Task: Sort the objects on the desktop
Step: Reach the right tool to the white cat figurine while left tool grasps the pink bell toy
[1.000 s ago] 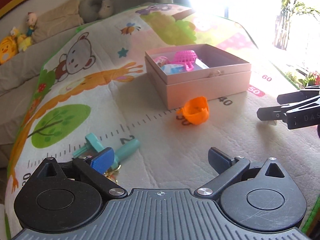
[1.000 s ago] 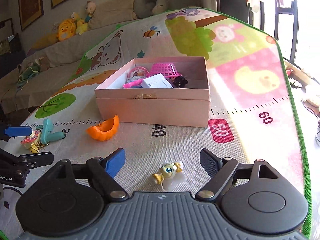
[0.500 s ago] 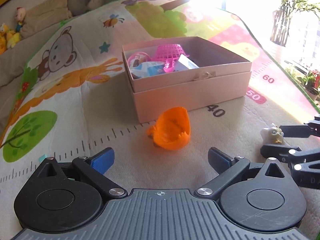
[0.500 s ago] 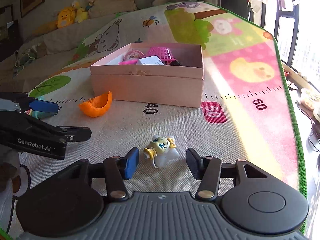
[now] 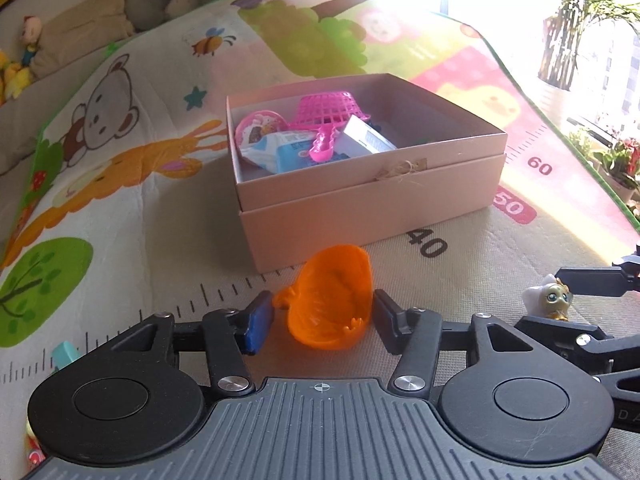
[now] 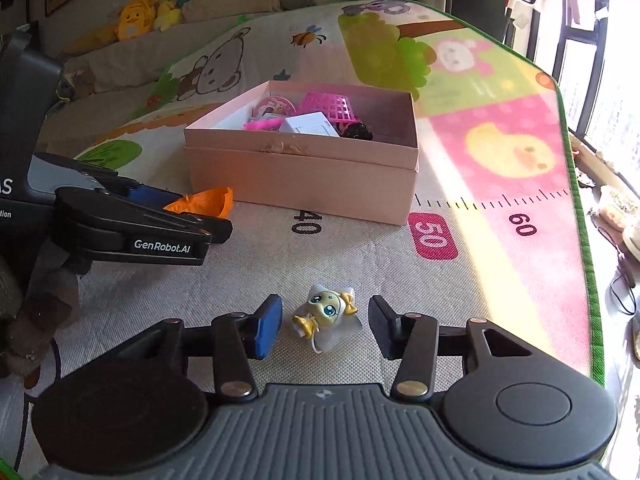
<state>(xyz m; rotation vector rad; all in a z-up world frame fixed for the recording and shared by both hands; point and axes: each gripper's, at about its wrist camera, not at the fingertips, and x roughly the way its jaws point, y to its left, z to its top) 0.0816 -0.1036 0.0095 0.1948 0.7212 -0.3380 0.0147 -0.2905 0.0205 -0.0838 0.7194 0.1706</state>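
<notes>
An orange shell-shaped toy [image 5: 332,300] lies on the play mat just in front of the pink box [image 5: 372,200]. My left gripper [image 5: 322,316] is open, its fingers on either side of the toy with small gaps. A small white-and-gold doll [image 6: 326,314] lies on the mat. My right gripper [image 6: 324,326] is open around it, not touching. The doll also shows in the left wrist view [image 5: 550,300], the orange toy in the right wrist view [image 6: 208,202]. The box holds a pink basket [image 5: 330,110] and several other toys.
A teal toy [image 5: 64,354] lies at the left by my left gripper. The mat's green edge [image 6: 580,216] runs along the right. Plush toys [image 6: 138,20] sit on the sofa behind. The left gripper [image 6: 132,224] lies close to the left of my right one.
Both grippers moved forward and down and narrowed. The left one went from near the teal toy to straddle the orange toy. The right one closed in around the doll.
</notes>
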